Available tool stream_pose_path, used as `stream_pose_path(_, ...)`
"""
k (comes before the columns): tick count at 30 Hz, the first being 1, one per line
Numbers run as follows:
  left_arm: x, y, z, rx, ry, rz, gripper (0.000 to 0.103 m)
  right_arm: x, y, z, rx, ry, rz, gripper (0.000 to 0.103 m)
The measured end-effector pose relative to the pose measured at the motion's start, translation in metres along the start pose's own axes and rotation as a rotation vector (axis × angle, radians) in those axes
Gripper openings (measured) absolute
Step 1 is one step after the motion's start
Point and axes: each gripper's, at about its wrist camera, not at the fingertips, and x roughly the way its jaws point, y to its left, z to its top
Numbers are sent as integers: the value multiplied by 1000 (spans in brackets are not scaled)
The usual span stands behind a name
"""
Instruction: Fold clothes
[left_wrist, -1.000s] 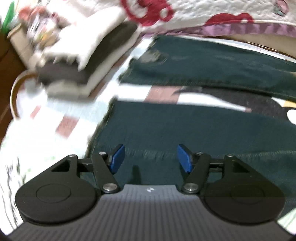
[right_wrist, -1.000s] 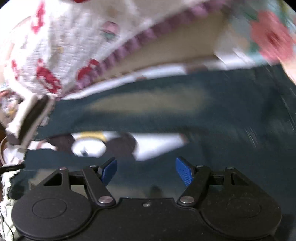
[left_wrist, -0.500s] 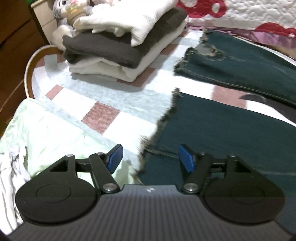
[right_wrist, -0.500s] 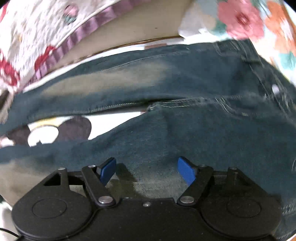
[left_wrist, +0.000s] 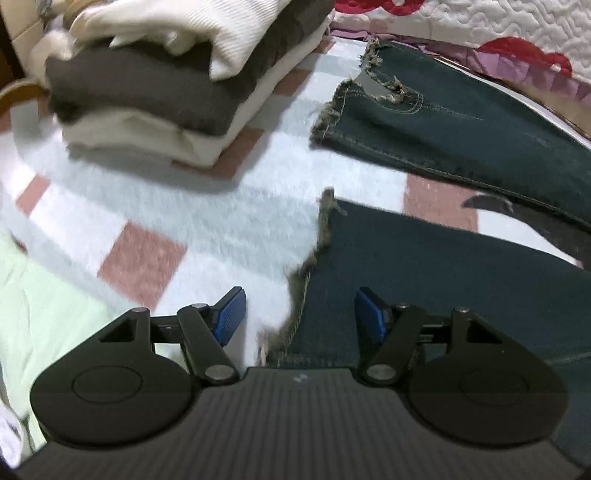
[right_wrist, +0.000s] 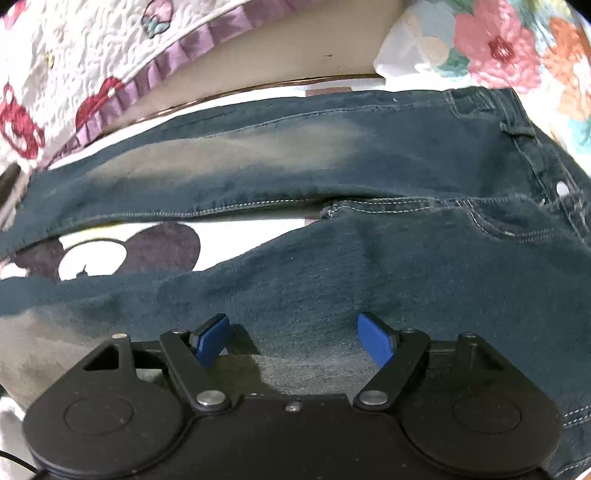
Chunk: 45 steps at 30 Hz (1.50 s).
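Dark blue jeans (left_wrist: 443, 280) lie flat on the bed with the legs spread apart. The near leg's frayed hem (left_wrist: 314, 254) runs up between the fingers of my left gripper (left_wrist: 299, 306), which hovers open just above it. The far leg (left_wrist: 461, 129) ends in a torn hem further back. In the right wrist view my right gripper (right_wrist: 291, 325) stands wide open low over the near thigh of the jeans (right_wrist: 369, 258). It is below the crotch seam, and nothing is pinched. The waistband (right_wrist: 535, 147) lies to the right.
A stack of folded white and grey clothes (left_wrist: 166, 81) sits at the back left on the checked blanket (left_wrist: 240, 206). A pale green cloth (left_wrist: 44, 295) lies at the near left. A quilted cover (right_wrist: 74, 55) and a flowered pillow (right_wrist: 498, 44) border the far side.
My left gripper slid left along the near leg from its middle to the frayed hem. My right gripper moved right along the jeans toward the crotch, sank a little, and its jaws widened.
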Motion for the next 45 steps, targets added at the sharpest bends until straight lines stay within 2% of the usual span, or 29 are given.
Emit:
stream_pose_path(2, 4, -1, 4, -21, -4, -34, 63, -1, 1, -1, -7, -3, -4, 82)
stream_pose_path(4, 3, -8, 6, 14, -17, -49, 35, -1, 1, -1, -8, -4, -4, 82)
stream_pose_path(5, 2, -16, 6, 63, -28, -36, 5, -1, 0, -1, -8, -4, -3, 82)
stream_pose_path(6, -3, -21, 6, 80, -45, -36, 5, -1, 0, 0, -10, -3, -3, 82)
stream_pose_path(10, -33, -27, 13, 32, -132, -87, 5, 2, 6, -1, -62, 8, -31, 82)
stream_pose_path(14, -70, -30, 31, 33, -244, -93, 5, 4, 11, -3, -95, 5, -46, 86)
stream_pose_path(18, -86, -39, 55, 13, -254, -64, 5, 4, 11, -3, -104, 3, -52, 86)
stream_pose_path(20, -95, -46, 65, 9, -288, -58, 5, 4, 12, -4, -114, 5, -71, 86)
stream_pose_path(24, -123, -59, 82, 40, -393, 20, 2, -2, 8, -10, -100, 4, -85, 86)
stream_pose_path(27, -139, -60, 92, 57, -497, 166, 0, -7, 0, -13, -78, -2, -94, 86)
stream_pose_path(28, -137, -57, 93, 47, -499, 180, 0, -7, -1, -13, -73, -3, -93, 86)
stream_pose_path(32, -112, -36, 96, -84, -365, 20, 4, -4, 0, -12, -79, -11, -99, 86)
stream_pose_path(36, -72, -60, 66, -65, -209, -71, 19, -3, 4, -11, -92, -24, -77, 86)
stream_pose_path(38, -52, -78, 48, -69, -130, -138, 31, -3, 7, -9, -83, -43, -27, 86)
stream_pose_path(40, -33, -92, 32, -102, -57, -207, 39, -3, 10, -5, -65, -69, 54, 85)
stream_pose_path(41, -26, -94, 28, -146, -32, -235, 44, -3, 11, -2, -52, -80, 94, 84)
stream_pose_path(45, 1, -101, 13, -327, 61, -339, 51, 0, 15, 3, -26, -97, 197, 81)
